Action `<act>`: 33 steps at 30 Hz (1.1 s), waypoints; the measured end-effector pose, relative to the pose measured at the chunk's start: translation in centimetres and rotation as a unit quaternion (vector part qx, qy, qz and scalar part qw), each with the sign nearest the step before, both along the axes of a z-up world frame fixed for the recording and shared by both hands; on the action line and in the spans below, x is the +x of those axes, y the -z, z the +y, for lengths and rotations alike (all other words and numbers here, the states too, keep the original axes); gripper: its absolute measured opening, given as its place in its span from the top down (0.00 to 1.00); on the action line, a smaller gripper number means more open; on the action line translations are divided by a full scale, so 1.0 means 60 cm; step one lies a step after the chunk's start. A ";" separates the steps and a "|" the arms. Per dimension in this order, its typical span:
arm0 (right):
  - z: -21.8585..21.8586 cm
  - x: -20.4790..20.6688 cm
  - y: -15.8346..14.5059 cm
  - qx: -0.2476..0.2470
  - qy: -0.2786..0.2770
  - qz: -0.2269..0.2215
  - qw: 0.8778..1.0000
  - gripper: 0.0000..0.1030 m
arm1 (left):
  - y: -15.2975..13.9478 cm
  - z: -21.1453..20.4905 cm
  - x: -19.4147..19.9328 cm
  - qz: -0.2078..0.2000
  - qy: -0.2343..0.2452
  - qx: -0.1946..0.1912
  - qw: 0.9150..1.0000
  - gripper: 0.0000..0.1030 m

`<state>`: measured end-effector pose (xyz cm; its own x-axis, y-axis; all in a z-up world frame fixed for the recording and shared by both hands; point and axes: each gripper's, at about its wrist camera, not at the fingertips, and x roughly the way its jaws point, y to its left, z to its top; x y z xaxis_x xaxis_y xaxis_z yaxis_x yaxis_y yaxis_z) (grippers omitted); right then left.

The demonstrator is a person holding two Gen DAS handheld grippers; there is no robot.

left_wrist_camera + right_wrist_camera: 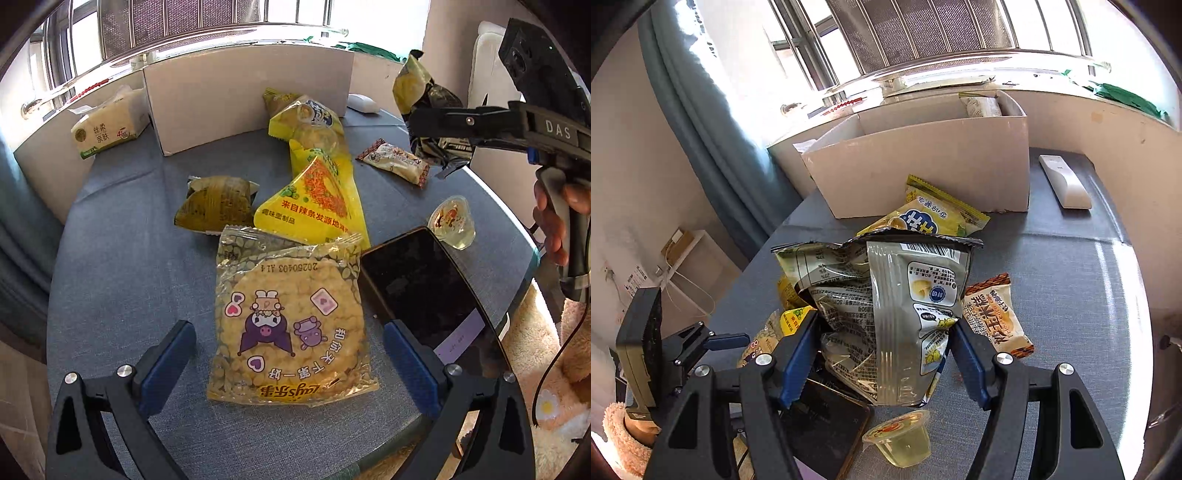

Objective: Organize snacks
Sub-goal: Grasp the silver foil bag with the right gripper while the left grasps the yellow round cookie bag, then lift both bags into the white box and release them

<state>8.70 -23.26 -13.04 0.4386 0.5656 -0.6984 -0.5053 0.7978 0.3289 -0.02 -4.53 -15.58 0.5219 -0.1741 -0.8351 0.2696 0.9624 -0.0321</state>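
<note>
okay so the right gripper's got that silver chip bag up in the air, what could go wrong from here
The right gripper pinches the crumpled chip bag only low down, so it may slip or flop on the way to the box. If it drops, it could land on the phone or tip the jelly cup below.

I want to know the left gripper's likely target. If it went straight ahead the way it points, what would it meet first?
Most likely the Lay's corn-cracker packet, lying flat on the table between the open left gripper's fingers; height above it is unclear.

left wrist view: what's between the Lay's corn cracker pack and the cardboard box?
In the left wrist view, a line of yellow snack packs: the triangular yellow pack, then a yellow bag touching the cardboard box, beyond the Lay's pack.
</note>
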 end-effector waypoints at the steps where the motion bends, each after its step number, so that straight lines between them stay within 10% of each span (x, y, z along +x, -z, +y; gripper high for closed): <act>1: -0.005 -0.007 -0.006 0.000 0.003 -0.005 1.000 0.29 | 0.005 -0.005 0.000 -0.002 0.000 0.015 1.000 0.00; 6: -0.017 -0.025 -0.012 0.013 0.013 -0.006 1.000 0.29 | -0.003 -0.007 -0.004 -0.022 0.004 0.005 1.000 0.26; 18: -0.034 -0.004 -0.014 0.048 0.028 0.007 0.998 0.29 | -0.106 0.064 0.004 -0.113 -0.033 -0.096 0.988 0.26; 27: 0.010 0.163 -0.098 0.051 0.035 -0.017 0.998 0.29 | -0.260 0.121 0.205 -0.195 -0.053 -0.164 0.966 0.26; 33: 0.050 0.327 -0.111 0.049 0.056 0.017 0.997 0.29 | -0.274 0.116 0.384 -0.144 -0.068 -0.175 0.972 0.26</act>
<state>28.33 -20.27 -6.38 0.4798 0.5808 -0.6577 -0.4015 0.8118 0.4240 23.00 2.46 0.84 0.7627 -0.3346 -0.5534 0.1875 0.9334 -0.3060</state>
